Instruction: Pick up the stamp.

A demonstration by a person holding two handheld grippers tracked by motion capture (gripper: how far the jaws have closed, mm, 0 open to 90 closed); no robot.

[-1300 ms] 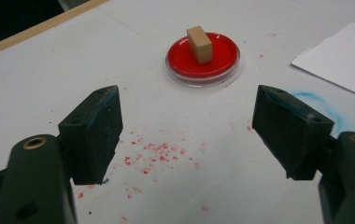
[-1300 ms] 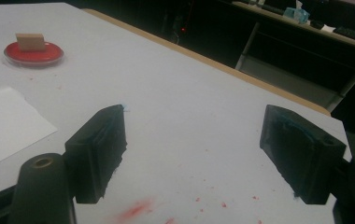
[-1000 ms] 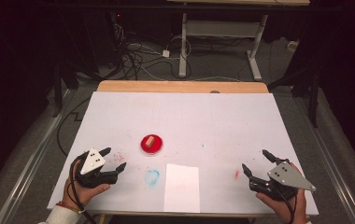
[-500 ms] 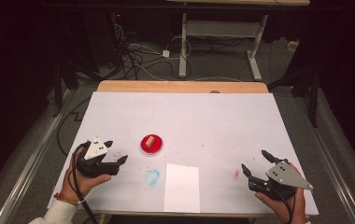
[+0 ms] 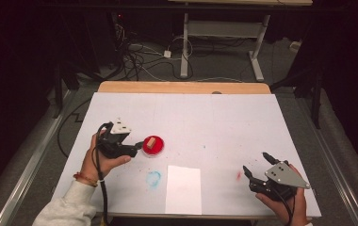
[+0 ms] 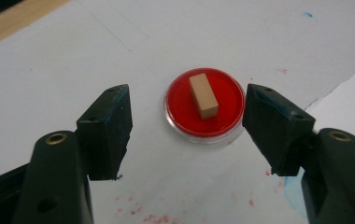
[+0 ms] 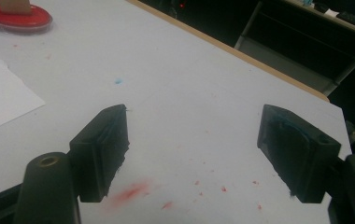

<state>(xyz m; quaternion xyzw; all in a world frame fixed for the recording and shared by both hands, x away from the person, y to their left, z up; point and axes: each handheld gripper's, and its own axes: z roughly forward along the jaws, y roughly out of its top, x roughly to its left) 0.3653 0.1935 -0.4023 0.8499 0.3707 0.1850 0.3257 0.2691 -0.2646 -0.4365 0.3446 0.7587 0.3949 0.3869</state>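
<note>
Where the left hand-held gripper [image 6: 187, 135] looks along its own jaws, a small tan block [image 6: 203, 96] lies flat in a shallow red dish [image 6: 205, 109]; its long axis runs away from the camera and leans slightly leftward at the far end. The dish holds the block and nothing more. It sits on the white worktop [image 5: 215, 122], left of centre. In the high view the left hand-held gripper [image 5: 137, 148] is just beside the red dish [image 5: 152, 146] on its left, jaws pointing at it. Those jaws stand spread and have just been closing; the dish lies just beyond the tips, and no pad touches it or the block. A white sheet of paper [image 5: 183, 189] lies near the front edge, with bare worktop behind and to the right of the dish. The right hand-held gripper [image 5: 257, 170] hangs near the front right corner, jaws spread wide over bare surface, well apart from the dish.
</note>
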